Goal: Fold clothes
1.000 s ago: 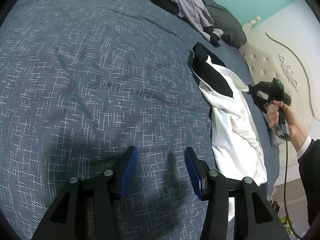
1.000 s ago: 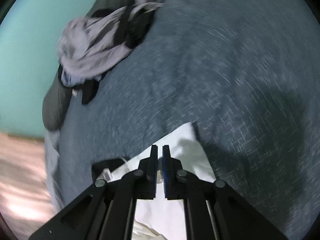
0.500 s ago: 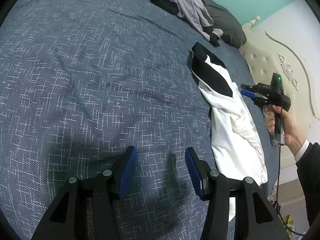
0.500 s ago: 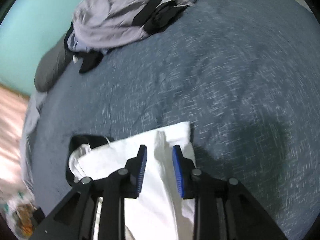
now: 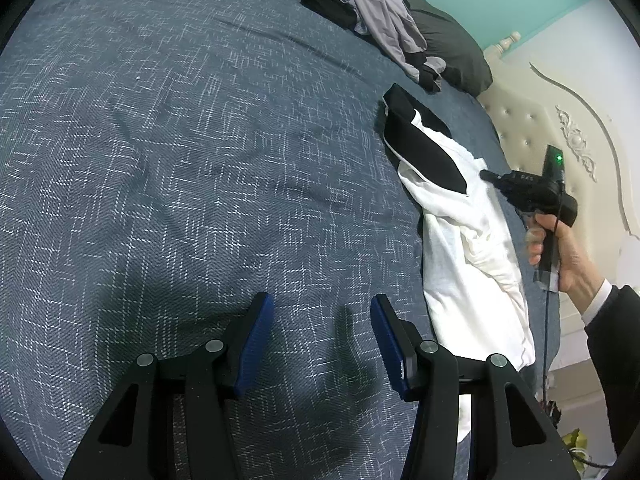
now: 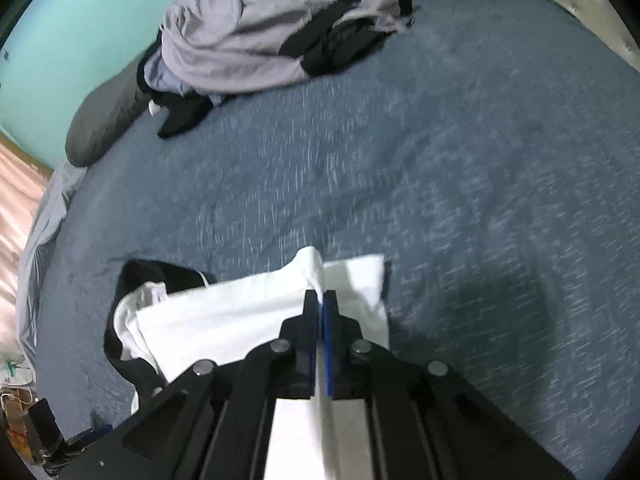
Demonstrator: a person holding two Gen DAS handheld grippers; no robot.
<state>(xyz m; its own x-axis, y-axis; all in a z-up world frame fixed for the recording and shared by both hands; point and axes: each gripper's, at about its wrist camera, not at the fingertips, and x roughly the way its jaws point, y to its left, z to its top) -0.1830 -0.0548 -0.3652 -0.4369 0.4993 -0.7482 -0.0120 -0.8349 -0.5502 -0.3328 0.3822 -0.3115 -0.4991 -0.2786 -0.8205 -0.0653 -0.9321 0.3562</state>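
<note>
A white garment [image 5: 472, 248] with black panels [image 5: 424, 148] lies crumpled along the right side of the blue bedspread [image 5: 200, 160]. My left gripper [image 5: 322, 304] hovers open over bare bedspread to the left of it, with nothing between its blue pads. A hand holds my right gripper [image 5: 486, 176], whose tip rests on the garment's upper part. In the right wrist view, that right gripper [image 6: 321, 294] is shut on a raised fold of the white garment [image 6: 240, 312].
A pile of grey and black clothes [image 5: 376, 8] [image 6: 248, 52] lies at the far end of the bed against a dark pillow [image 5: 452, 48]. A cream padded headboard [image 5: 528, 128] borders the right side. Clutter sits on the floor [image 6: 24, 412] past the bed edge.
The right gripper rolled, opened over the white cloth, then closed on a fold of it. The left gripper stayed where it was, still open.
</note>
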